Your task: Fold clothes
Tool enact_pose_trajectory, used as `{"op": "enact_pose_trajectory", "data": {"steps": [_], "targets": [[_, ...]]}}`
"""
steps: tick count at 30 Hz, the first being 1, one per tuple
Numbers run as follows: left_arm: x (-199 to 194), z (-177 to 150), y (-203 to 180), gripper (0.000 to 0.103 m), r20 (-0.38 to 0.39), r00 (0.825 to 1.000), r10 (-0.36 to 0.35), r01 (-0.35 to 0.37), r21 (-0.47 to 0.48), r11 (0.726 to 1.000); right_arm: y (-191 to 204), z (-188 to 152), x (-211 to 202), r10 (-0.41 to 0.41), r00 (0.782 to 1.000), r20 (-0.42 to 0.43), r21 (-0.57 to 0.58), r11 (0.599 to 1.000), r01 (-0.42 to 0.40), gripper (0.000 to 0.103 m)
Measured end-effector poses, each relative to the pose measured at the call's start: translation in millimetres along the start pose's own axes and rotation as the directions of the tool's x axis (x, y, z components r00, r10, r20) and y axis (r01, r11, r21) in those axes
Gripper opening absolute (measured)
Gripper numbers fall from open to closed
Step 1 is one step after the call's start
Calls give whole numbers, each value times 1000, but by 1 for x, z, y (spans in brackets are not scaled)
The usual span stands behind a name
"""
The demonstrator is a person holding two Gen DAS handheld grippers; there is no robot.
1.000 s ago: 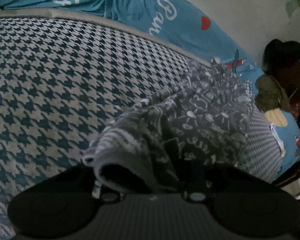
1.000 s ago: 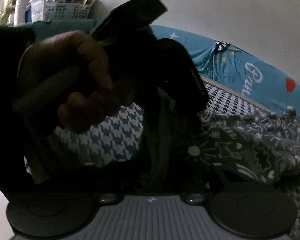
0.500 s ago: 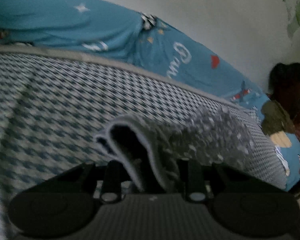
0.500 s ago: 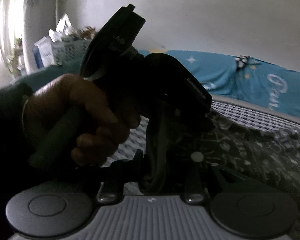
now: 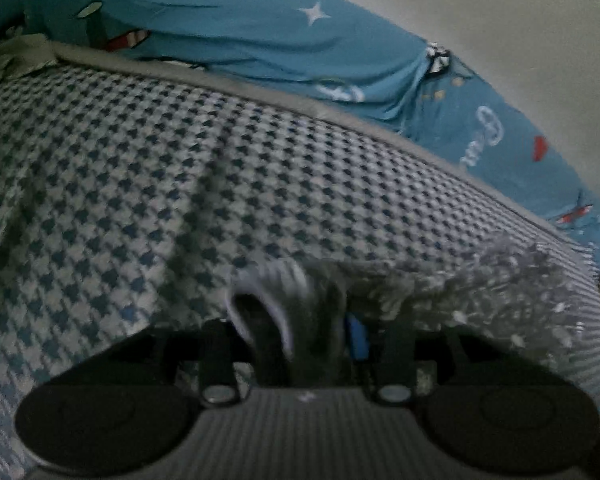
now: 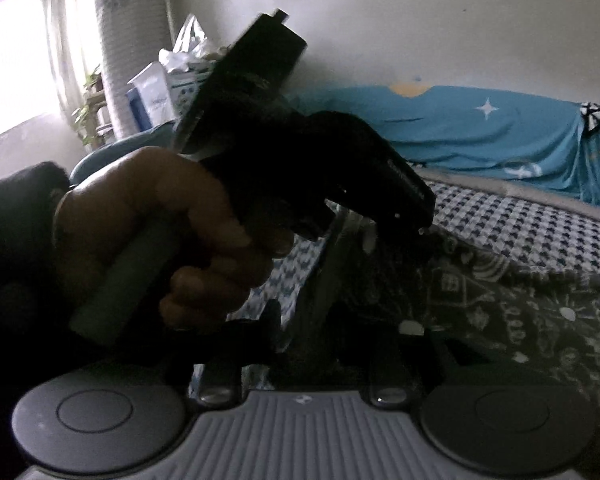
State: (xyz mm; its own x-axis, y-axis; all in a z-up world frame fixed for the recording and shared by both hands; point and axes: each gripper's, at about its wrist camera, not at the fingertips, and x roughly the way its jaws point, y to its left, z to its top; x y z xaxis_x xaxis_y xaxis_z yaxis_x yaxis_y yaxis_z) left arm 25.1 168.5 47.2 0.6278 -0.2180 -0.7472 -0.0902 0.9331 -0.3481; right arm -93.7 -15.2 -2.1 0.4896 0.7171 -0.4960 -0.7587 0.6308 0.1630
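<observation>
A houndstooth bed cover (image 5: 148, 168) is stretching out ahead of both tongs, serving as the flat surface for folding, with a blue printed sheet (image 5: 260, 32) bunching beyond it against the wall. The grey patterned garment (image 6: 520, 312) is lying on that cover, trailing off to the right of both tongs, likely so one edge can be brought over. The left gripper (image 5: 300, 344) is opening its jaws, a folded cuff of the garment sitting between them, seemingly being let go. The left hand (image 6: 172, 232) is gripping its handle just ahead of the right gripper (image 6: 304, 356), whose jaws are opening too, dark cloth lying between them
</observation>
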Motion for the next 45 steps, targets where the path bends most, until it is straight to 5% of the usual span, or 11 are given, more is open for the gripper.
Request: {"op": "enact_pose_trajectory", "data": {"steps": [8,14,30,45], "targets": [[-14,3,3,64,94,992,78,-75,-42,996,-25,-6,-29,-32,999,11,42,999,32,33],[-28,7,-1,74,221,964,150,-142,-52,989,-58,0,-49,-103,995,9,80,992,102,33],[-11,-5,-45,78,182,981,67,-89,117,989,-141,1,-76,-269,963,-24,130,954,269,33],[11,-22,-79,83,109,993,50,-77,262,962,-194,10,-50,-269,962,-49,229,934,273,33]]}}
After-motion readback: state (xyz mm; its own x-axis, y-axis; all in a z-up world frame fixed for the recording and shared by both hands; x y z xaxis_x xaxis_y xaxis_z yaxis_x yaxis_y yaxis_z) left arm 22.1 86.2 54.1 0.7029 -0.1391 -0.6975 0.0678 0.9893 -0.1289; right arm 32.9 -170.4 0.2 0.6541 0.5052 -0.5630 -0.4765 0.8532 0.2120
